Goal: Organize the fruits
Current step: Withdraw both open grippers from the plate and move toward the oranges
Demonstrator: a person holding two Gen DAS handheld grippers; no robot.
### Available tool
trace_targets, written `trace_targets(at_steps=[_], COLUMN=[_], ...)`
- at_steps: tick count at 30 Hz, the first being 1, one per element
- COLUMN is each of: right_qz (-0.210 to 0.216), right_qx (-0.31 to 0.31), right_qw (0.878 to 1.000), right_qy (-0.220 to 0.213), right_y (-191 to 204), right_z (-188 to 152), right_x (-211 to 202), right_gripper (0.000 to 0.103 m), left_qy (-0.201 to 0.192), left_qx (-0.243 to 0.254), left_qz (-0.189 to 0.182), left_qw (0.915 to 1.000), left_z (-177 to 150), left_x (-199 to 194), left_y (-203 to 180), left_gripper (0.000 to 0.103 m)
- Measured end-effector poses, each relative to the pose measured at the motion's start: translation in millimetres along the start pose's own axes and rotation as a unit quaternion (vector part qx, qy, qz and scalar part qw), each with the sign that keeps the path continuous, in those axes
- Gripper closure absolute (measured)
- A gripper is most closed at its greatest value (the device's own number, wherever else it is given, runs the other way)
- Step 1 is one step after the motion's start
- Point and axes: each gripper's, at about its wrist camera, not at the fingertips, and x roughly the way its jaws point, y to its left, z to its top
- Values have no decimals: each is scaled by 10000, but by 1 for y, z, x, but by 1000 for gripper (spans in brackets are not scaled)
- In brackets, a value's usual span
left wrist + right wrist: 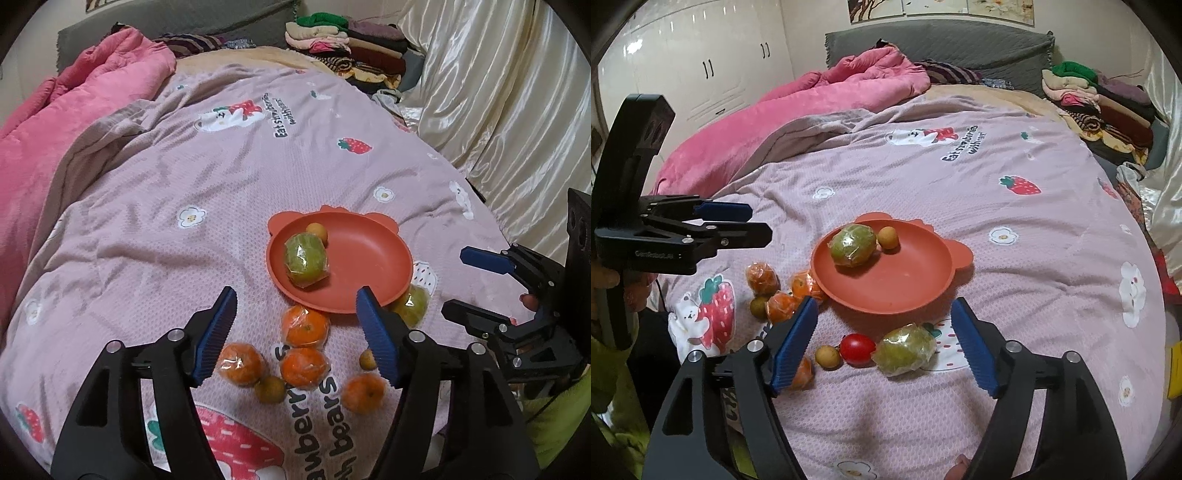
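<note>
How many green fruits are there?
2. One green fruit sits in the red plate, touching a small yellow fruit. The other green fruit lies on the blanket beside a tomato. None seem hidden.

Matt plastic plate (pixel 886 291) on textured cloth quilt (pixel 923 192).

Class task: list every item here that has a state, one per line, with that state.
Left gripper: open, empty.
Right gripper: open, empty.
Plate: upright, part filled.
Wrapped green fruit: on plate.
Second wrapped green fruit: on bedspread.
Red tomato: on bedspread.
Oranges: wrapped, off plate.
</note>
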Motion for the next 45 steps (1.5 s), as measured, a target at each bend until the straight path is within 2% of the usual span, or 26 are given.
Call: trace_targets(at_steps=[12, 25, 45], right_qz=[-50, 64, 213], right_qx=[10, -96, -171], right_qw=[10000, 9999, 9996], right_qy=[-66, 15, 61], right_y=[7, 30, 49], right_z=[-10, -32, -48], right_x=[-17, -21, -27], right_gripper=[17, 15, 15], left_qy=[-30, 33, 171], left_qx=[-1, 77, 242], left_qz=[29, 88, 164], left_qw=[10000, 9999, 9994], left_z=[-10, -28, -59], left_x=[-8, -12, -17], left_y=[-2, -6, -16], left_gripper=[34, 34, 34])
